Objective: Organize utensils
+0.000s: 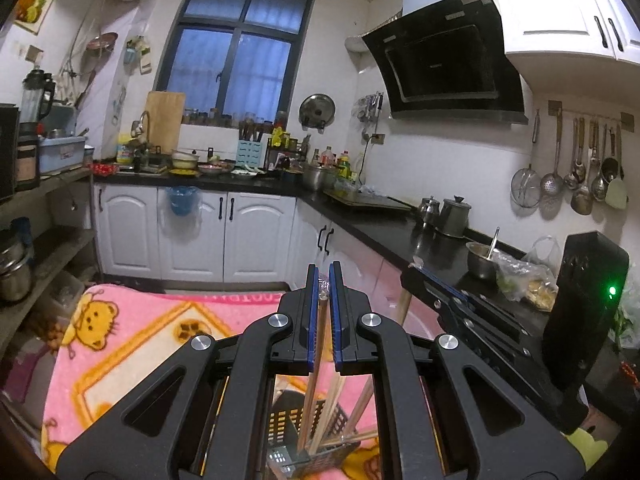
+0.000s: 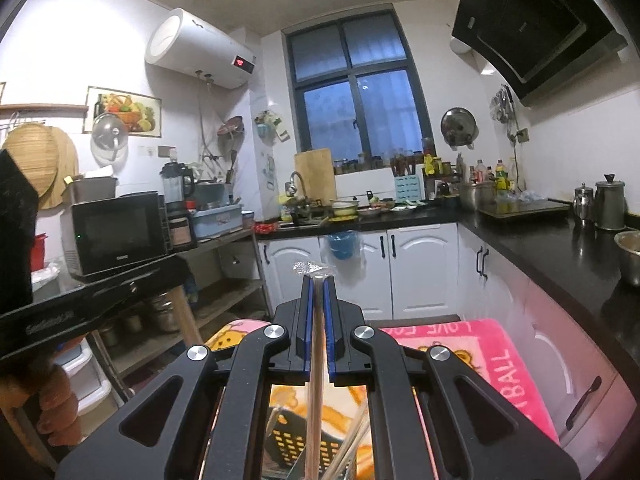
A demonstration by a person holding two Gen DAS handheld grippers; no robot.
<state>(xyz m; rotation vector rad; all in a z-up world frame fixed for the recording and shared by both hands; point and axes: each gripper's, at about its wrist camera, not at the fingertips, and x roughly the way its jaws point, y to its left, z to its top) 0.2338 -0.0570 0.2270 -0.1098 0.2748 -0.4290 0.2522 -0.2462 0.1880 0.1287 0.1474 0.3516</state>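
Observation:
In the left wrist view my left gripper is shut on a wooden chopstick with clear plastic at its top. It hangs over a black perforated utensil holder that holds several chopsticks. To the right my right gripper grips another chopstick. In the right wrist view my right gripper is shut on its plastic-wrapped chopstick, above the same holder. The left gripper is at the left with its chopstick, and a hand holds it.
The holder stands on a pink cartoon blanket. A black L-shaped counter with pots, a bowl and bags runs along the right. White cabinets are ahead. A shelf with a microwave is on the left.

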